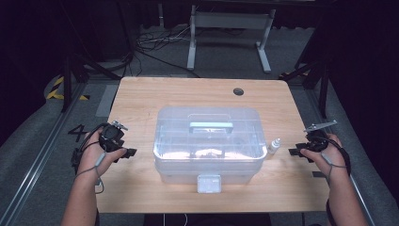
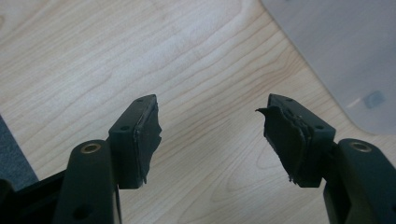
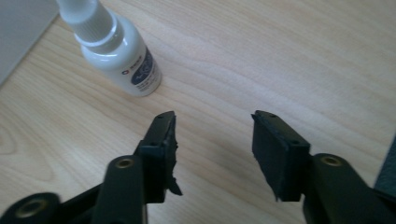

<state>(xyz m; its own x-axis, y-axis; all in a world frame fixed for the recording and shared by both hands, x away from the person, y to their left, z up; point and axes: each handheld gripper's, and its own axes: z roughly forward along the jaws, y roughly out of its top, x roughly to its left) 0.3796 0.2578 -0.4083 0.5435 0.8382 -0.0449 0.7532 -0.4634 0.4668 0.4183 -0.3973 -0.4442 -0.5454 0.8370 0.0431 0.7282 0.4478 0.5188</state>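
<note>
A: Right gripper view showed the small white bottle [image 3: 119, 53] ahead of the right gripper [image 3: 212, 135], just beyond its left finger [image 3: 161, 149]. Could you read the dark label?

B: No, too blurred. Both jaws stood apart with nothing between them, over pale wood-grain table [image 3: 280, 56].

A: And the left gripper [image 2: 210, 126]?

B: Spread wide and empty too; the clear lidded box [image 2: 345, 51] lay beyond its right finger [image 2: 289, 140]. Grey carpet and cables surrounded the table.

Table [image 1: 141, 94] light wood, wavy grain. Box [image 1: 209, 141] clear, pale blue handle [image 1: 211, 126]. Bottle [image 3: 119, 53] was white, dark blue label. Both grippers' jaws were black.
</note>
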